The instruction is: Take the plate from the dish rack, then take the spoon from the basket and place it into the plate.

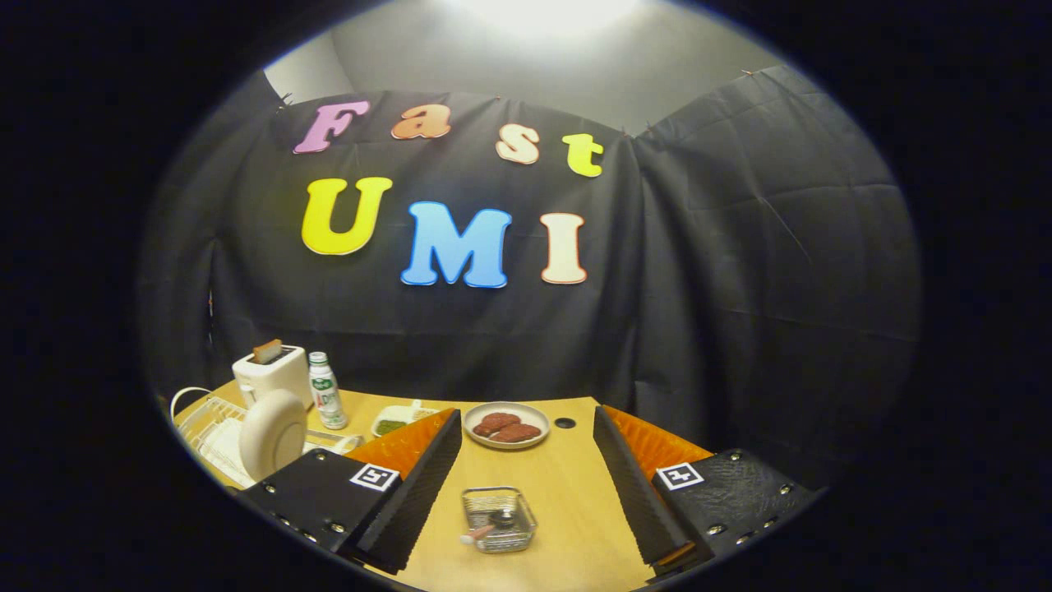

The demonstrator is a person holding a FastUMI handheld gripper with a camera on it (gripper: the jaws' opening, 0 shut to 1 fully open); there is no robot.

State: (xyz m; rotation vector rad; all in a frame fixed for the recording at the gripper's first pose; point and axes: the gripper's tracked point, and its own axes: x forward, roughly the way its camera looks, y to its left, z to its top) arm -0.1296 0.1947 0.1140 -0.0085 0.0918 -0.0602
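Gripper view: we hold the hand-held gripper point(526, 501) spread wide and empty above the wooden tabletop point(575, 510), its two fingers parted with bare space between them. The plate point(274, 433) we want first stands on edge in the white wire dish rack point(197, 419), off to the left of our left finger and a little beyond it, its broad face turned roughly toward us and slightly right. We judge that the coming move turns on this: the plate lies well to the left of where the fingers point, so we would have to swing left and line the jaws across its upright rim. The small wire basket point(498, 518) sits between our fingers, just ahead of them, with the spoon point(486, 530) lying inside, its handle poking out toward the left finger; that comes second. Beyond the basket, a dish of brown patties point(506, 425) rests near the tabletop's far edge. A white toaster point(271, 374) and a small bottle point(325, 390) stand behind the dish rack, and a little tray point(394, 420) with something green lies beside the bottle. Nothing of the task looks done yet.
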